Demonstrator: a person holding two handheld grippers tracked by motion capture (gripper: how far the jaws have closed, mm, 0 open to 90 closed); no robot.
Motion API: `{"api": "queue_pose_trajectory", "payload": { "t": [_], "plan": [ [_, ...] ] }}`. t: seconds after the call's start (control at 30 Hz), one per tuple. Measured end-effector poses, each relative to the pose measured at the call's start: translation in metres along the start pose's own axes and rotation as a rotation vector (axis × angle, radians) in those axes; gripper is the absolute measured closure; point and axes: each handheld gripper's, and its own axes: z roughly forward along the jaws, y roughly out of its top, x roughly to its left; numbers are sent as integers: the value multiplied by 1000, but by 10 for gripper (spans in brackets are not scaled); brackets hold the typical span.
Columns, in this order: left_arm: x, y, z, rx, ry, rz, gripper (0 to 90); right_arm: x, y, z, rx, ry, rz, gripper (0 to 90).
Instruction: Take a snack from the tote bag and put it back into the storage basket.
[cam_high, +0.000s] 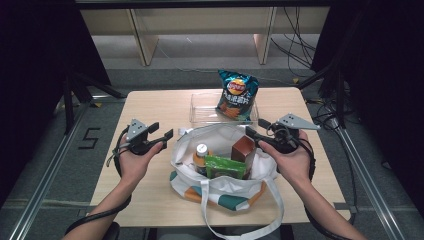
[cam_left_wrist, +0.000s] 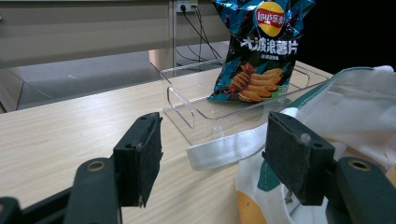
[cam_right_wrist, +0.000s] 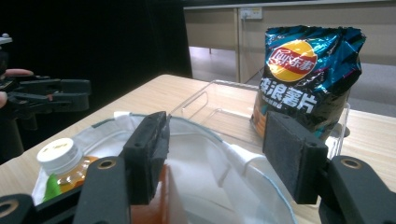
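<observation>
White fabric tote bag with teal and orange patches (cam_high: 220, 170) sits open at the near middle of the light wooden surface (cam_high: 150, 107), with the left gripper (cam_high: 161, 132) and right gripper (cam_high: 255, 129) both spread and empty at its two sides. Behind it a clear plastic tray (cam_high: 200, 107) holds an upright teal crisp packet (cam_high: 236, 95). Around: grey floor (cam_high: 100, 80), black curtains, pale wood shelving (cam_high: 200, 25) at the back.

Both forearms bare, no sleeves. Left gripper (cam_high: 163, 132) and right gripper (cam_high: 254, 128): black bodies, grey three-cornered top plates. Black cables trail; jaw pads dark felt-like, brass-ringed screw holes
</observation>
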Motion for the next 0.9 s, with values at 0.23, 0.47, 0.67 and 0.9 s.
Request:
{"api": "queue_pose_trajectory", "payload": {
  "t": [0.23,0.47,0.67,0.9],
  "plan": [
    [2,-1,-1,1,-2,-2,357,5,-4,-8,3,15,11,399],
    [2,-1,-2,-3,-5,0,357,11,-5,-11,-6,29,25,390],
    [3,0,-3,-5,0,-2,357,15,-7,-15,-2,32,17,385],
    [2,-1,-1,5,2,6,356,14,-6,-21,-9,36,26,382]
  ]
}}
